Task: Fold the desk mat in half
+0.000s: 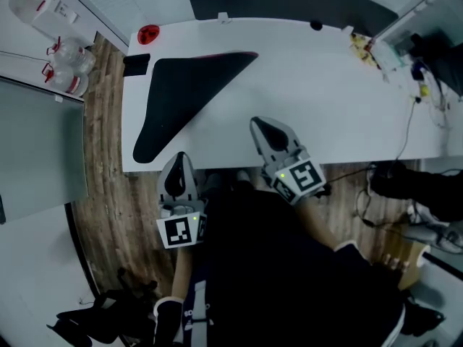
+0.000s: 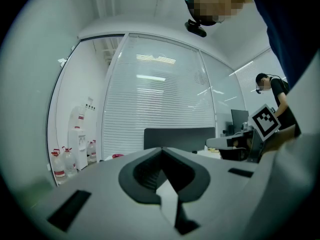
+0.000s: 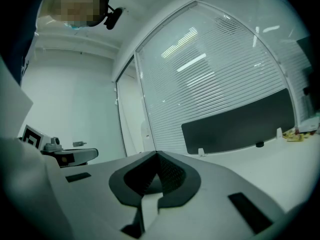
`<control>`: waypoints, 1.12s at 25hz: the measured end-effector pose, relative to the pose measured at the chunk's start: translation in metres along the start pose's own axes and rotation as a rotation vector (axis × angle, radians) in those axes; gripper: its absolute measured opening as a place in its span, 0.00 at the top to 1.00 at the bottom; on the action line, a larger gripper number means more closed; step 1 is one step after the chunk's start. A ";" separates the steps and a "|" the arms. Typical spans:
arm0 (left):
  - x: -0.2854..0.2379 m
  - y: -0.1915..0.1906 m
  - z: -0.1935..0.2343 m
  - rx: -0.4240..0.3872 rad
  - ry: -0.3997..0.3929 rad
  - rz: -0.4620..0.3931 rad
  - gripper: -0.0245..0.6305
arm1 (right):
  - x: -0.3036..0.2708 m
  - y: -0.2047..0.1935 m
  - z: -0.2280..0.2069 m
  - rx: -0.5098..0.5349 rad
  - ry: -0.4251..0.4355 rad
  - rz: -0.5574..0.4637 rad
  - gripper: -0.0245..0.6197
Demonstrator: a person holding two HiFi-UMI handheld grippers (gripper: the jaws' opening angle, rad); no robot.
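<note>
Desk mat (image 1: 173, 100) untouched; both hand-held grippers (image 1: 179, 159) (image 1: 260, 126) closed, empty.

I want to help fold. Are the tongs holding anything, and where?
Nothing is held: the left tongs and right tongs are shut and empty. The black desk mat lies on the white desk.

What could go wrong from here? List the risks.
1. The left gripper and right gripper are both shut and off the mat, so nothing pins it; its fold may spring open.
2. The mat reaches close to the left edge of the desk; a nudge could slide it off.
3. The red thing behind it could get knocked.
</note>
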State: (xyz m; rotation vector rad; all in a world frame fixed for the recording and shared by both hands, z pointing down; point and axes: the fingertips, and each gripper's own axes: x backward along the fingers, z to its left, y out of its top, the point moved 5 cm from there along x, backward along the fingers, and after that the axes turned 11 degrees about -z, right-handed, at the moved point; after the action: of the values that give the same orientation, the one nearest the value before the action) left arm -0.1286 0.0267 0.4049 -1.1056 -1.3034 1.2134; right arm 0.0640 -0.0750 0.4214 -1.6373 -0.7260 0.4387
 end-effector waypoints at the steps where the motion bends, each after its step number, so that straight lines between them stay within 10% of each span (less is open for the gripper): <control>1: 0.003 -0.001 -0.002 -0.008 -0.002 0.001 0.96 | 0.005 -0.001 0.001 0.007 0.007 0.002 0.96; 28: 0.025 -0.001 -0.014 -0.034 0.020 -0.054 0.96 | 0.034 -0.026 0.036 -0.039 0.105 0.054 0.96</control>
State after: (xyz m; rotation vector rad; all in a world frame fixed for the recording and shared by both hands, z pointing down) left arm -0.1164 0.0528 0.4075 -1.0977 -1.3350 1.1416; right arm 0.0603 -0.0236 0.4436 -1.7066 -0.6166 0.3756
